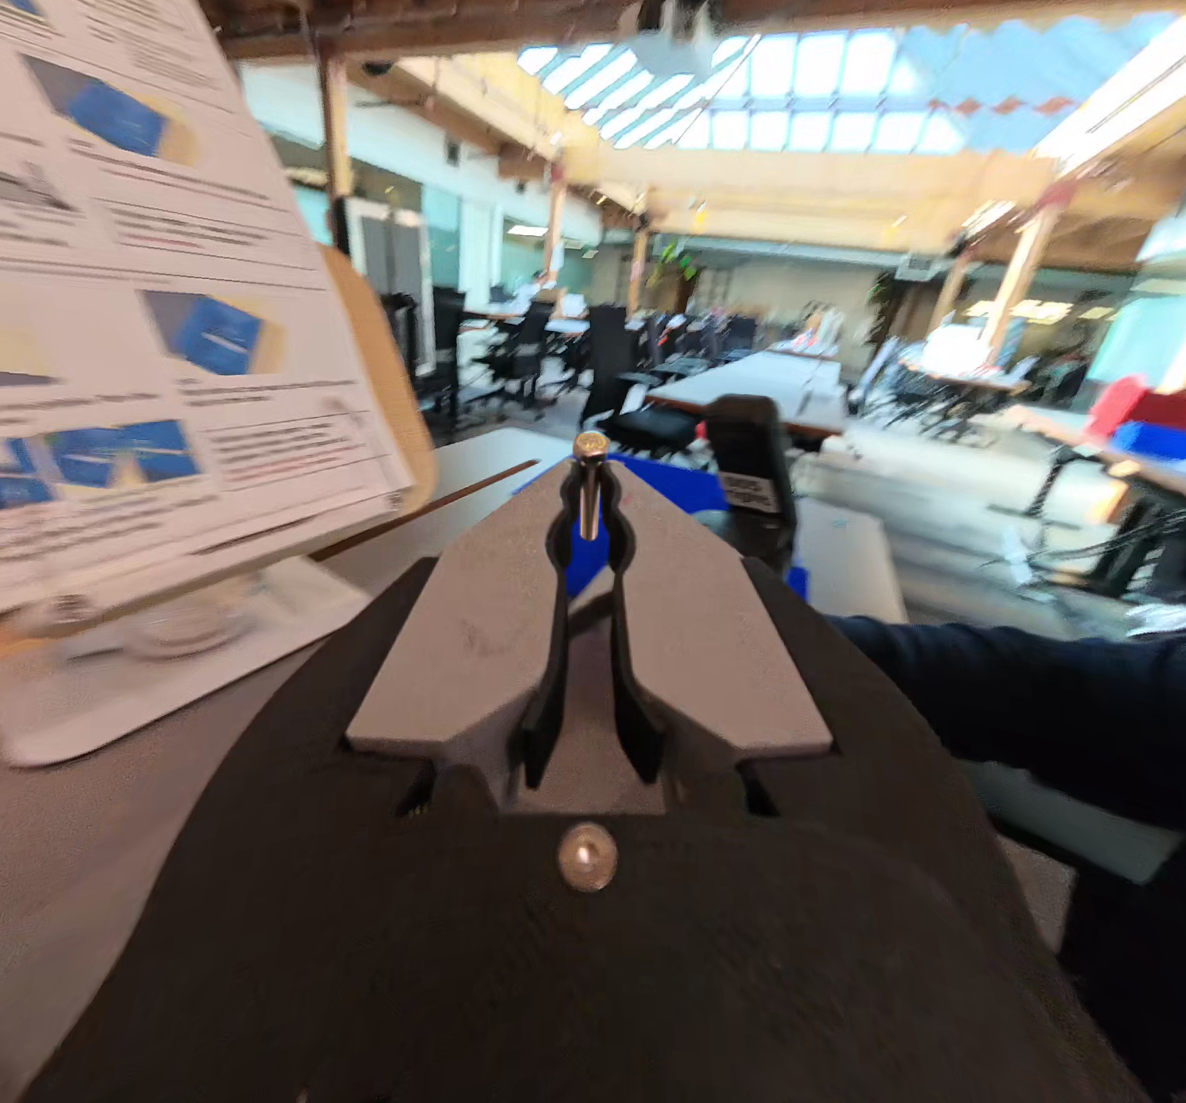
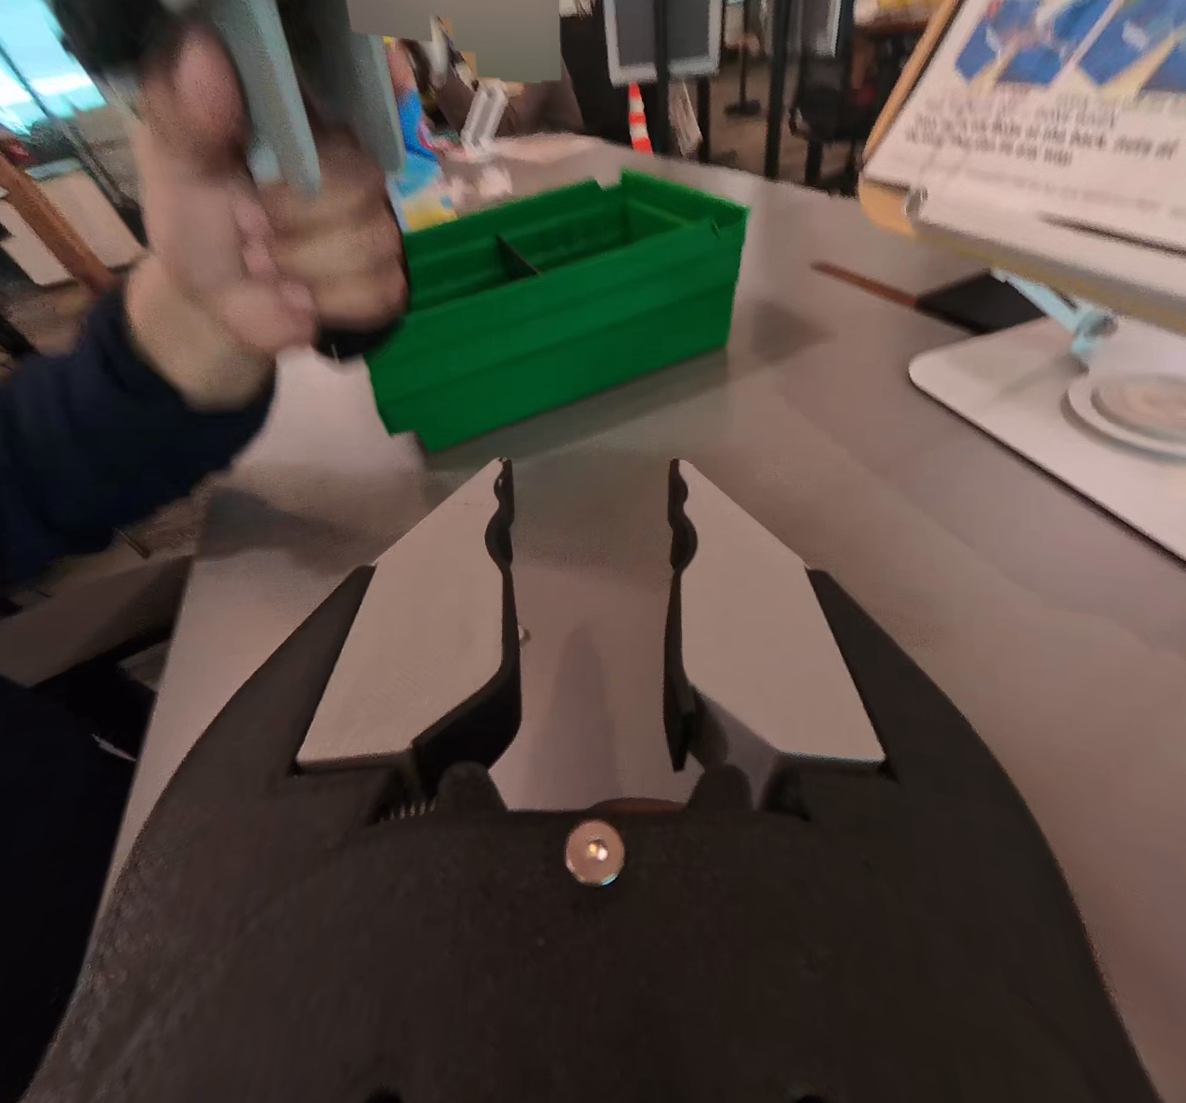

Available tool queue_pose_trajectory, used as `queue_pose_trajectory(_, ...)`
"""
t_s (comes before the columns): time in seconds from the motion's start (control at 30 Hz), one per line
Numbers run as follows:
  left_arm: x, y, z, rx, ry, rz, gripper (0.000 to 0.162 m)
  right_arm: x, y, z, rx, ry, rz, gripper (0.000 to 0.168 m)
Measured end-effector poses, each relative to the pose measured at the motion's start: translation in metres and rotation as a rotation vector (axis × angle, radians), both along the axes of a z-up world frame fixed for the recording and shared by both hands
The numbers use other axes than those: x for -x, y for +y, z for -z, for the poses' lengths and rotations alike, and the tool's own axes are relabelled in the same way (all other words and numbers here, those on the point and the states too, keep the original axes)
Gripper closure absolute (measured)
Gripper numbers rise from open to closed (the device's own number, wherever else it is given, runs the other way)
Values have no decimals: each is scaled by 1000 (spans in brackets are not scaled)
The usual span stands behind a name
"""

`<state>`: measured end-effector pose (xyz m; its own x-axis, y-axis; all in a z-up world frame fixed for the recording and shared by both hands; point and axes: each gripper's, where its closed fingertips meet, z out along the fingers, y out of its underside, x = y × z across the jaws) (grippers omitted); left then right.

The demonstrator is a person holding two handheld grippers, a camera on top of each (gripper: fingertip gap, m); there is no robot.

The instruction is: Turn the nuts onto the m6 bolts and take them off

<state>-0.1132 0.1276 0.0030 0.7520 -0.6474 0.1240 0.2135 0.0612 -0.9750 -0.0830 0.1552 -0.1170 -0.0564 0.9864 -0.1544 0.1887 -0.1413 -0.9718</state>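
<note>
My left gripper [image 1: 590,482] is shut on a silver bolt [image 1: 589,495]. The bolt stands between the fingertips with its hex head [image 1: 591,444] pointing away above the tips, raised above the table. No nut shows on it. My right gripper [image 2: 587,482] is open and empty, low over the grey table [image 2: 802,430]. The left gripper [image 2: 289,129] also shows in the right wrist view, blurred, held by a hand at upper left. A green divided bin [image 2: 558,308] sits on the table ahead of the right gripper. I see no nuts.
A blue bin [image 1: 667,488] lies behind the left fingertips. An instruction sheet on a tilted wooden board [image 1: 160,276] stands on a white base [image 2: 1052,424] on the table. A dark-sleeved arm [image 1: 1027,706] reaches in from the right. Office desks and chairs fill the background. Some 12 centimetres of space lies between my two pairs of fingers.
</note>
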Motion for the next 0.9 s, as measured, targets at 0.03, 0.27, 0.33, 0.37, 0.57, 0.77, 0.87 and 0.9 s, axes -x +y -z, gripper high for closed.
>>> queue_pose_trajectory(0.03,-12,-5,7,-19,-45,32,159,-3,-3,-9,4,41,-22,123)
queue_pose_trajectory(0.27,-40,0,36,-2,-214,163,159,-10,-14,-34,62,174,-101,127)
queue_pose_trajectory(0.33,-45,4,49,35,-232,179,158,-11,-15,-38,68,203,-98,135)
queue_pose_trajectory(0.37,-47,5,52,51,-240,196,159,-11,-14,-39,72,206,-98,137)
queue_pose_trajectory(0.57,-44,9,59,83,-279,197,158,-13,-20,-42,39,225,-116,157)
queue_pose_trajectory(0.77,-42,10,64,112,-250,203,158,-12,-22,-38,-10,179,-110,166)
queue_pose_trajectory(0.87,-37,13,71,133,-189,168,157,-15,-17,-32,0,119,-113,166)
queue_pose_trajectory(0.9,-34,13,71,129,-178,156,156,-17,-14,-30,10,100,-110,166)
